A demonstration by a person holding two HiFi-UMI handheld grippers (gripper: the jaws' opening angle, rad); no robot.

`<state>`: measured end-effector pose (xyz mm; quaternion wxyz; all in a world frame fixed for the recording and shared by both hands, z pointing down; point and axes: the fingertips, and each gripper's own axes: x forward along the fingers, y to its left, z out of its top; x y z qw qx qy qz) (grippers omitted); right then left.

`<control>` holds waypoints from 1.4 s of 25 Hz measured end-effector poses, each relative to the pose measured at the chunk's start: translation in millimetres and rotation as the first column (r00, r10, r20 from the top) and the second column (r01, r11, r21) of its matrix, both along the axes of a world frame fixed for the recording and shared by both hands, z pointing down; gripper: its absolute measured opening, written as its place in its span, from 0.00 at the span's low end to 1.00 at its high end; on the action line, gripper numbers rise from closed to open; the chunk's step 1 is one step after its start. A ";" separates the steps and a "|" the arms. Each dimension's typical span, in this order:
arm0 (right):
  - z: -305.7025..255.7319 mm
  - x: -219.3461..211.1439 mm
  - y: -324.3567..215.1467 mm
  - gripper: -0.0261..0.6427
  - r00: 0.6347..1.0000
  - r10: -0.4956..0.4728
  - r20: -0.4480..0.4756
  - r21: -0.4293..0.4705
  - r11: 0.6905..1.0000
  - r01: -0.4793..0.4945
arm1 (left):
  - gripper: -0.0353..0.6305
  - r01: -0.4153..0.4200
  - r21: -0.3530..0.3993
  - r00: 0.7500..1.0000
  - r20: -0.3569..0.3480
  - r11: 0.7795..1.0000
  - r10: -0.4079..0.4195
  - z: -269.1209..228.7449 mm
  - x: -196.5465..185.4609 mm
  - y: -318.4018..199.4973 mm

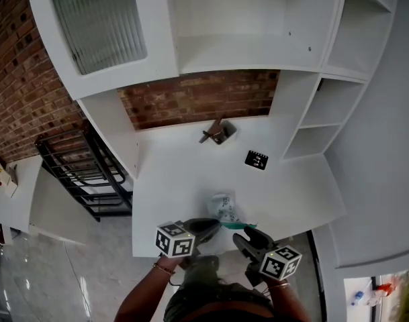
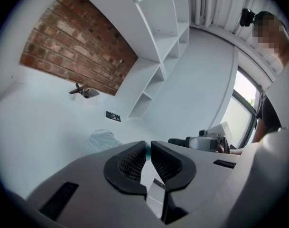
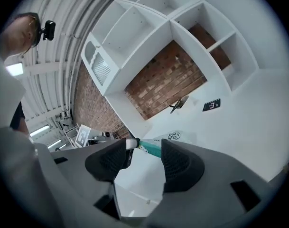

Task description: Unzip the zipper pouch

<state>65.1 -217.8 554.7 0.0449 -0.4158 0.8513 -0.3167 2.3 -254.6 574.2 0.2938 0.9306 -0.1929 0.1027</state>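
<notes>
The small pale zipper pouch (image 1: pixel 223 208) lies near the front edge of the white table (image 1: pixel 184 173), its teal zipper strip (image 1: pixel 239 225) raised toward me. My left gripper (image 1: pixel 216 227) is shut on the strip's end; a sliver of teal shows between its nearly closed jaws (image 2: pixel 147 150). In the left gripper view the pouch body (image 2: pixel 100 139) lies beyond them. My right gripper (image 1: pixel 244 237) stands open. Across its gap (image 3: pixel 144 152) run the teal strip (image 3: pixel 150 149) and a white pull tab (image 3: pixel 131 144), which sits by the left pad. No pad visibly presses on either.
A black square marker card (image 1: pixel 256 159) lies on the table behind the pouch. A small brown and grey object (image 1: pixel 217 133) sits at the back by the brick wall. White shelves (image 1: pixel 325 113) rise at the right, and a black rack (image 1: pixel 90 173) stands left of the table.
</notes>
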 end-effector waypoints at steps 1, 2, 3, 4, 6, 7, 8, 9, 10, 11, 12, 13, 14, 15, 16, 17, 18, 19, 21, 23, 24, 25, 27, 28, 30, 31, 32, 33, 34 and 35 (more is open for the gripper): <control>3.7 -2.6 1.6 0.38 1.000 -0.004 0.013 -0.016 1.000 0.004 | 0.11 0.018 -0.009 1.000 -0.018 1.000 -0.018 -3.6 1.1 2.0; 6.5 -5.6 3.7 0.37 1.000 -0.012 0.015 -0.028 1.000 0.012 | 0.11 0.033 -0.016 0.999 -0.034 0.999 -0.033 -7.2 1.9 4.3; 8.2 -8.9 6.0 0.37 1.000 -0.024 0.014 -0.036 0.999 0.024 | 0.11 0.045 -0.019 0.998 -0.048 0.999 -0.046 -10.6 2.7 6.8; 9.1 -12.3 8.1 0.35 0.999 -0.037 0.015 -0.041 0.998 0.038 | 0.11 0.054 -0.020 0.997 -0.060 0.998 -0.055 -13.5 3.3 9.3; 10.9 -17.8 9.9 0.32 0.998 -0.057 0.025 -0.048 0.997 0.058 | 0.11 0.068 -0.018 0.995 -0.075 0.998 -0.069 -17.1 4.3 13.8; 11.7 -19.6 9.6 0.30 0.998 -0.062 0.032 -0.052 0.997 0.063 | 0.11 0.073 -0.017 0.994 -0.080 0.997 -0.074 -18.0 5.0 15.8; 12.1 -21.0 9.3 0.28 0.997 -0.063 0.042 -0.057 0.996 0.066 | 0.10 0.079 -0.018 0.993 -0.084 0.997 -0.080 -18.7 5.7 17.6; 12.2 -21.9 9.1 0.27 0.997 -0.063 0.050 -0.062 0.996 0.067 | 0.10 0.086 -0.020 0.992 -0.089 0.996 -0.088 -19.3 5.9 18.9; 11.9 -22.6 9.2 0.26 0.996 -0.063 0.057 -0.067 0.995 0.067 | 0.10 0.096 -0.022 0.991 -0.093 0.995 -0.098 -20.0 5.6 19.6; 11.2 -23.5 9.8 0.26 0.996 -0.065 0.063 -0.071 0.995 0.070 | 0.10 0.106 -0.025 0.989 -0.098 0.994 -0.108 -20.7 4.7 19.9; 10.1 -24.9 10.9 0.24 0.995 -0.070 0.069 -0.073 0.995 0.075 | 0.10 0.116 -0.029 0.988 -0.103 0.993 -0.118 -21.3 3.6 20.0; 9.1 -27.0 12.3 0.23 0.994 -0.076 0.077 -0.072 0.994 0.082 | 0.10 0.123 -0.032 0.986 -0.107 0.992 -0.125 -21.6 2.6 20.4; 8.3 -29.9 13.7 0.21 0.993 -0.085 0.084 -0.069 0.994 0.090 | 0.10 0.127 -0.033 0.986 -0.109 0.991 -0.130 -21.7 2.1 21.1; 7.5 -33.2 15.0 0.20 0.992 -0.093 0.087 -0.066 0.993 0.099 | 0.10 0.129 -0.031 0.985 -0.109 0.991 -0.132 -21.8 1.9 22.1; 6.8 -36.4 16.0 0.19 0.991 -0.099 0.088 -0.064 0.992 0.105 | 0.10 0.131 -0.028 0.985 -0.108 0.991 -0.133 -22.0 2.0 23.1; 6.3 -38.8 16.5 0.19 0.991 -0.102 0.089 -0.064 0.992 0.108 | 0.10 0.133 -0.026 0.985 -0.109 0.991 -0.135 -22.6 2.1 23.9; 5.7 -39.8 16.6 0.18 0.991 -0.100 0.093 -0.066 0.992 0.106 | 0.10 0.136 -0.024 0.984 -0.112 0.990 -0.138 -23.3 2.1 24.3; 4.9 -39.4 16.6 0.17 0.990 -0.095 0.100 -0.068 0.992 0.102 | 0.10 0.138 -0.024 0.983 -0.117 0.990 -0.140 -24.1 2.0 24.6; 2.1 -36.7 15.9 0.15 0.990 -0.083 0.112 -0.066 0.994 0.091 | 0.10 0.139 -0.025 0.982 -0.124 0.990 -0.141 -26.2 1.6 25.2; -0.8 -35.6 14.9 0.12 0.992 -0.073 0.106 -0.060 0.995 0.080 | 0.10 0.140 -0.022 0.982 -0.127 0.990 -0.141 -28.8 0.1 25.9; -1.3 -36.1 14.8 0.10 0.993 -0.072 0.097 -0.058 0.995 0.078 | 0.10 0.141 -0.020 0.981 -0.128 0.990 -0.143 -29.8 -1.0 26.1; -1.3 -37.0 15.0 0.09 0.993 -0.072 0.091 -0.057 0.995 0.078 | 0.10 0.144 -0.019 0.981 -0.129 0.989 -0.145 -30.5 -2.1 26.2; -1.7 -39.7 15.9 0.09 0.993 -0.078 0.089 -0.054 0.995 0.083 | 0.10 0.145 -0.018 0.981 -0.129 0.989 -0.146 -30.8 -3.6 26.8; -2.5 -41.6 16.7 0.08 0.992 -0.084 0.090 -0.050 0.995 0.088 | 0.10 0.143 -0.017 0.981 -0.126 0.990 -0.144 -30.6 -3.8 28.0; -3.9 -45.7 18.6 0.06 0.993 -0.094 0.077 -0.039 0.994 0.097 | 0.10 0.141 -0.014 0.983 -0.120 0.990 -0.141 -29.4 -4.6 31.2; -3.9 -47.2 19.5 0.06 0.993 -0.098 0.063 -0.035 0.994 0.101 | 0.10 0.142 -0.014 0.983 -0.120 0.990 -0.142 -28.8 -5.7 32.5; -3.7 -48.1 20.3 0.05 0.994 -0.102 0.049 -0.031 0.994 0.104 | 0.10 0.142 -0.015 0.982 -0.121 0.990 -0.143 -28.5 -7.0 33.4; -4.3 -48.6 21.0 0.05 0.994 -0.107 0.038 -0.026 0.994 0.108 | 0.10 0.143 -0.017 0.982 -0.124 0.990 -0.144 -28.9 -8.1 34.0; -5.6 -48.7 21.5 0.05 0.993 -0.113 0.028 -0.019 0.993 0.114 | 0.10 0.143 -0.016 0.981 -0.127 0.990 -0.144 -29.8 -8.7 34.4; -7.5 -48.9 21.9 0.05 0.993 -0.120 0.017 -0.011 0.993 0.120 | 0.10 0.143 -0.014 0.981 -0.131 0.990 -0.143 -31.2 -8.9 34.8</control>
